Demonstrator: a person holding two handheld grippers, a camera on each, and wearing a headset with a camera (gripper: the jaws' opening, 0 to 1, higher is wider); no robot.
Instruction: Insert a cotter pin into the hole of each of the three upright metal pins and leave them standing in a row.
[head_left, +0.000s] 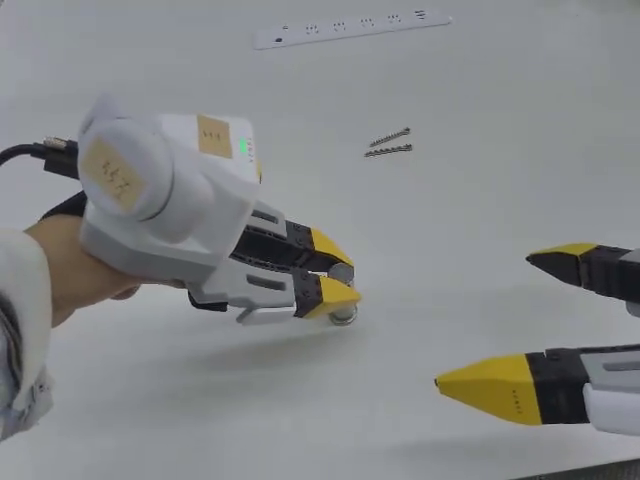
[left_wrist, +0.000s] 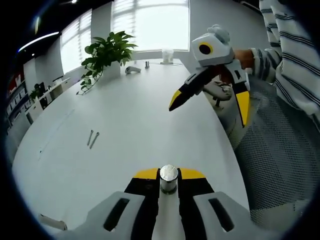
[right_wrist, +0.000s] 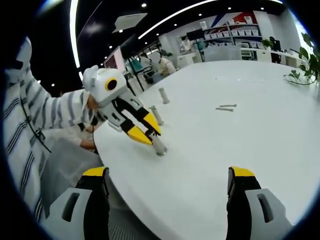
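My left gripper (head_left: 340, 284), held in a hand (head_left: 75, 270), lies low over the white table (head_left: 480, 180). Its yellow-tipped jaws are clamped on an upright metal pin (head_left: 342, 272). The pin stands on the table, its round top showing between the tips and its foot just below them. My right gripper (head_left: 484, 320) hovers to the right, well apart from the pin, with its jaws wide apart and holding nothing. Two cotter pins (head_left: 389, 143) lie side by side on the table beyond the left gripper, touched by neither gripper.

The left gripper view looks onto the pin's flat silver top, centred between the jaws, and takes in a potted plant (left_wrist: 106, 50) at the table's far end. The right gripper view shows two more metal pins (right_wrist: 163, 95) standing behind the left gripper, near the table's edge. The head view has a white power strip (head_left: 350, 27) at the far side.

Tan stickers (head_left: 212, 134) on the left gripper's housing carry marks too faint to read.
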